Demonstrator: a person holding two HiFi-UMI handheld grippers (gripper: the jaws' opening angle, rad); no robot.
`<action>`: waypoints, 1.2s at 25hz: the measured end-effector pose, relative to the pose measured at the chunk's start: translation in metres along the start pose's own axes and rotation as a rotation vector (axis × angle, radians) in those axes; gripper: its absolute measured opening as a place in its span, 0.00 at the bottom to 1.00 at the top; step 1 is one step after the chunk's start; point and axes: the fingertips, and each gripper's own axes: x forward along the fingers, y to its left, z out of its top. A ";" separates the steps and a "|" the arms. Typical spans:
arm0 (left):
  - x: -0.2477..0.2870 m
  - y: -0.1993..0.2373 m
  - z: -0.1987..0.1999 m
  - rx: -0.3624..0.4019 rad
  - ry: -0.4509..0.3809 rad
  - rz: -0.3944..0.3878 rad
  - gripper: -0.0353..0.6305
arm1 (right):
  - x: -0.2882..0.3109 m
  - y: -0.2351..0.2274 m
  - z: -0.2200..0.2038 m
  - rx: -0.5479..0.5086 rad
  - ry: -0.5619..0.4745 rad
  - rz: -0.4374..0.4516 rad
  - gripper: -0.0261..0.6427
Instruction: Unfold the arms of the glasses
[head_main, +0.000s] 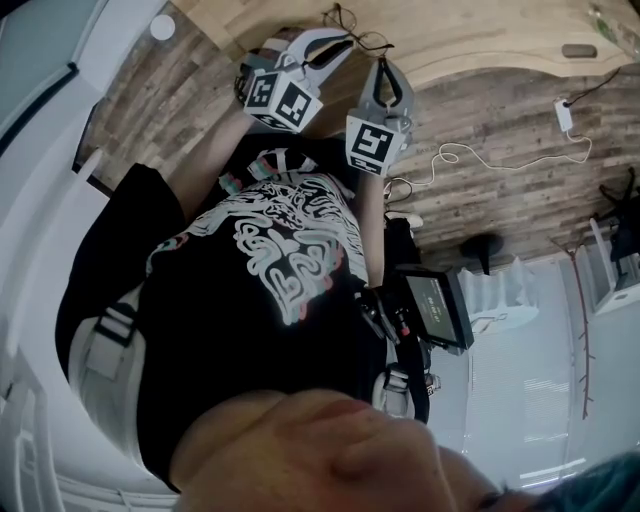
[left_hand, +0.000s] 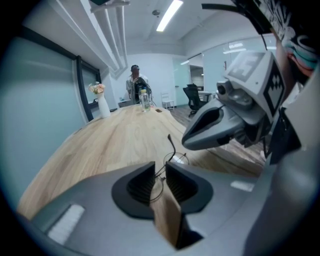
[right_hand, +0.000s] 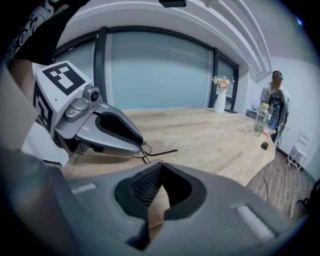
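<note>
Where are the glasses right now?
In the left gripper view, the glasses are pinched in the left claw over the wooden table, with the right claw close by on their right.

On the wooden table, a flower vase is standing at two o'clock, a bottle at three o'clock.

Pinching thin wire glasses over the wooden counter with the left hand-held gripper; holding the right hand-held gripper just beside, jaws together.
</note>
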 end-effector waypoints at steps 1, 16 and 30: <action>0.003 -0.001 0.000 0.025 0.007 -0.008 0.11 | 0.002 -0.001 -0.001 0.000 0.002 0.004 0.04; 0.019 -0.013 0.000 0.251 0.061 -0.029 0.14 | 0.010 0.007 0.003 -0.002 -0.014 0.053 0.04; 0.028 -0.017 0.005 0.343 0.096 -0.044 0.16 | 0.014 0.011 0.006 -0.024 -0.030 0.075 0.04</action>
